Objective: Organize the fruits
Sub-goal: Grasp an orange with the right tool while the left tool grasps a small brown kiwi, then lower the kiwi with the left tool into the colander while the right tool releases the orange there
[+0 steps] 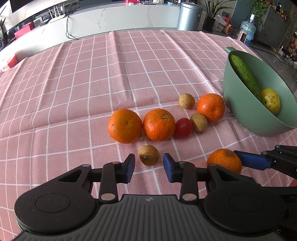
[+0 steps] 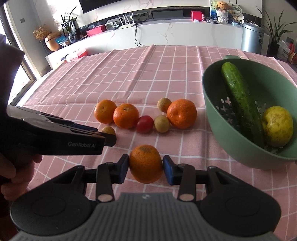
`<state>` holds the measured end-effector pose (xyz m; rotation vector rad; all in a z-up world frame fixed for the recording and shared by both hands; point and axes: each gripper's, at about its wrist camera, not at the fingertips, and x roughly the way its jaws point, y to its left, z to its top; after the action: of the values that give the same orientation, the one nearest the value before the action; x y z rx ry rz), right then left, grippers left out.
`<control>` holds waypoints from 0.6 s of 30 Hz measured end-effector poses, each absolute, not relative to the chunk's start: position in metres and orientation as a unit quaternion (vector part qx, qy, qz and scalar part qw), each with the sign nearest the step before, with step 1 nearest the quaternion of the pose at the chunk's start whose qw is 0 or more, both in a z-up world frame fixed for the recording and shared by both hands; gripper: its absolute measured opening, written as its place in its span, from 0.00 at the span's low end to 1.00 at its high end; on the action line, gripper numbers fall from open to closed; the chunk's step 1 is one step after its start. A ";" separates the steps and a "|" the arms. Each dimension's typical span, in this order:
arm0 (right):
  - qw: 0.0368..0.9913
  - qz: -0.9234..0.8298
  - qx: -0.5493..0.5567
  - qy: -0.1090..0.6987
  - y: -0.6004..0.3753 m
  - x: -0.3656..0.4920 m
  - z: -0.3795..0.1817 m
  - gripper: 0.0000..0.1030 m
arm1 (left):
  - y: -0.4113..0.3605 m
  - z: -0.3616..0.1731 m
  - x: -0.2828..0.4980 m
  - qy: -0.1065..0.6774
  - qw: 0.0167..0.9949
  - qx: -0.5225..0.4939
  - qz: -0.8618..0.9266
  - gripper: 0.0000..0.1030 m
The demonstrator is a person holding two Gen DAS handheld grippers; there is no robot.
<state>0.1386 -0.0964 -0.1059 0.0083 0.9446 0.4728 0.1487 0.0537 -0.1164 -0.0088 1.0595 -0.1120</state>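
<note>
My right gripper (image 2: pixel 145 166) is shut on an orange (image 2: pixel 145 163) just above the pink checked cloth; the same orange shows in the left wrist view (image 1: pixel 224 159). My left gripper (image 1: pixel 149 164) is open, with a small tan fruit (image 1: pixel 149 155) on the cloth between its fingertips, apart from both pads. Three more oranges (image 1: pixel 124 126) (image 1: pixel 158 124) (image 1: pixel 210 107), a red tomato (image 1: pixel 183 128) and two more tan fruits (image 1: pixel 199 122) (image 1: pixel 186 100) lie in a row beyond. A green colander bowl (image 2: pixel 222 118) at right holds a cucumber (image 2: pixel 241 100) and a yellow fruit (image 2: pixel 277 126).
The pink cloth (image 1: pixel 92 83) covers the table, with bare room at the far and left side. A white counter, a metal bin (image 1: pixel 189 15) and plants stand behind the table.
</note>
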 end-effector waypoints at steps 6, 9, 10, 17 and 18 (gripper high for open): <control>0.866 0.224 0.004 0.448 -0.101 0.138 -0.103 0.36 | 0.051 -0.118 0.153 0.509 0.859 -0.005 -0.052 0.25; 0.866 0.224 0.002 0.447 -0.104 0.137 -0.102 0.36 | 0.050 -0.117 0.153 0.510 0.858 -0.002 -0.050 0.25; 0.866 0.224 0.001 0.447 -0.104 0.137 -0.101 0.36 | 0.049 -0.116 0.152 0.509 0.859 -0.002 -0.050 0.25; 0.869 0.233 -0.001 0.437 -0.112 0.130 -0.085 0.36 | 0.042 -0.092 0.142 0.499 0.864 -0.013 -0.060 0.24; 0.871 0.233 0.000 0.433 -0.115 0.128 -0.081 0.36 | 0.039 -0.087 0.140 0.496 0.866 -0.013 -0.064 0.24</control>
<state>0.1280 -0.1148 -0.0806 0.0010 0.9054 0.4879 0.1402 0.0393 -0.0869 -0.0269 1.0390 -0.1340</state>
